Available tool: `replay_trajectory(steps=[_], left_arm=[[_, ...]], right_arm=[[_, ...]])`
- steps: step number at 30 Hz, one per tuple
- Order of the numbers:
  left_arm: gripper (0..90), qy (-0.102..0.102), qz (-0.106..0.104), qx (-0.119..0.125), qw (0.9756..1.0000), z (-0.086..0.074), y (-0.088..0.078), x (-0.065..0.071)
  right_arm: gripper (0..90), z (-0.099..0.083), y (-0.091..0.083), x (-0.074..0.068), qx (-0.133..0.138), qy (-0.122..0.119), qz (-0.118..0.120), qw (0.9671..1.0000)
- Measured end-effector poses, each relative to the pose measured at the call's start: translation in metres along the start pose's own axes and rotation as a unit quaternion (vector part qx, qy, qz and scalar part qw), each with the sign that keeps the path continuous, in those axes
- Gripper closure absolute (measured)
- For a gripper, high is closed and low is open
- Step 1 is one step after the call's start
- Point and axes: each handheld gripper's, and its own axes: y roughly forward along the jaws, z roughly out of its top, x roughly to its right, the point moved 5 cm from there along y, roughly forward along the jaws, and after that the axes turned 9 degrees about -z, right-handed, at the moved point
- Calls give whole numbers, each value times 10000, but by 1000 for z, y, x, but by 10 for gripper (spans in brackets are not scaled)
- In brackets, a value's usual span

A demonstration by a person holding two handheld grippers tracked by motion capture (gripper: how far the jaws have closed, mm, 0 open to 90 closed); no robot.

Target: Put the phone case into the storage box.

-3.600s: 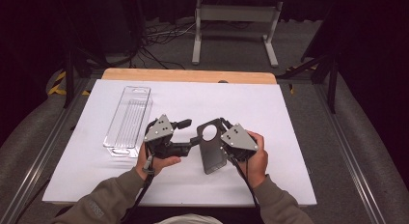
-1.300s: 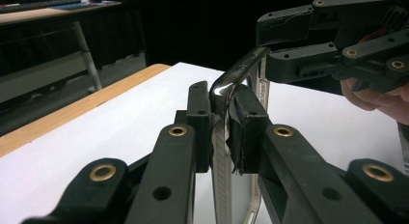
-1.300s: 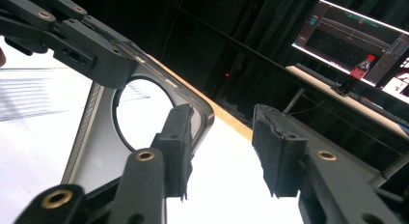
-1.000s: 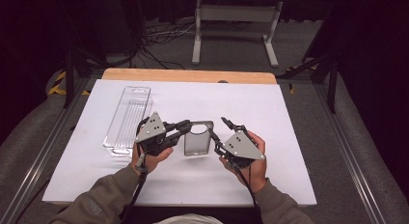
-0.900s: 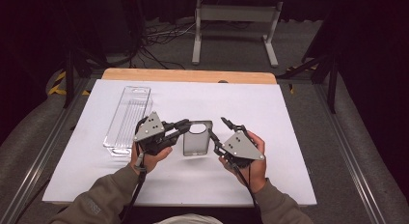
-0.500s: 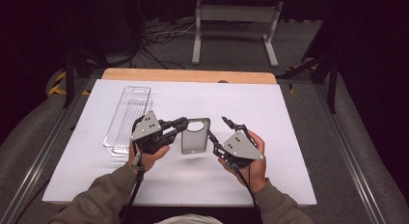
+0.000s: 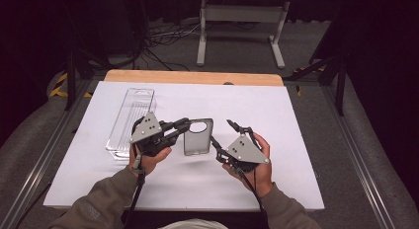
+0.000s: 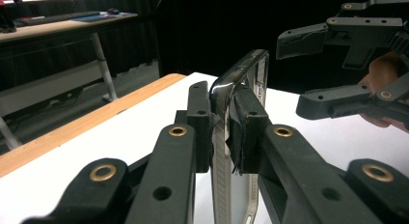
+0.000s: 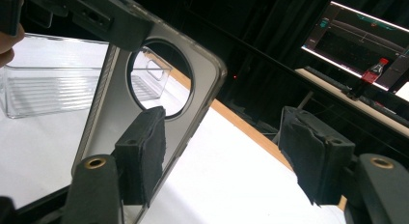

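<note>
A grey translucent phone case [image 7: 197, 140] with a round camera hole hangs above the white table [image 7: 296, 115]. My left gripper [image 7: 184, 125] is shut on its left edge. In the left gripper view both pads of that gripper [image 8: 224, 113] press on the case's rim [image 8: 243, 67]. To the right of the case, my right gripper [image 7: 223, 132] is open, and its jaws have just been opening. In the right gripper view nothing sits between the pads of the right gripper [image 9: 226, 156]. The case [image 9: 108, 113] stands just behind the left pad [image 9: 144, 151].
A clear plastic tray [image 7: 129, 121] lies on the table's left part, behind my left hand. A wooden strip [image 7: 192, 77] runs along the table's far edge. Metal rails flank the table, and a stand's legs rise beyond it.
My right gripper's jaws have spread wider and stand free of the case. The left gripper has drawn the case slightly to the left.
</note>
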Motion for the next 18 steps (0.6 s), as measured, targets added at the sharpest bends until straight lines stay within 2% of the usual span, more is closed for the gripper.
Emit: replay_trajectory(steps=[5,10,13,18], left_arm=[[802,-9,22,2,10000,1,-2,-1],[802,0,70,68,10000,2,-4,-3],[802,-4,48,28,10000,2,-6,-4],[802,-6,53,58,10000,3,-7,-4]], right_arm=[[302,-3,-1,-1,-30,-16,26,10000],[238,-6,-1,-1,-86,2,-2,10000],[189,-8,-2,1,-111,50,-53,9999],[173,-11,-4,2,-136,44,-58,9999]])
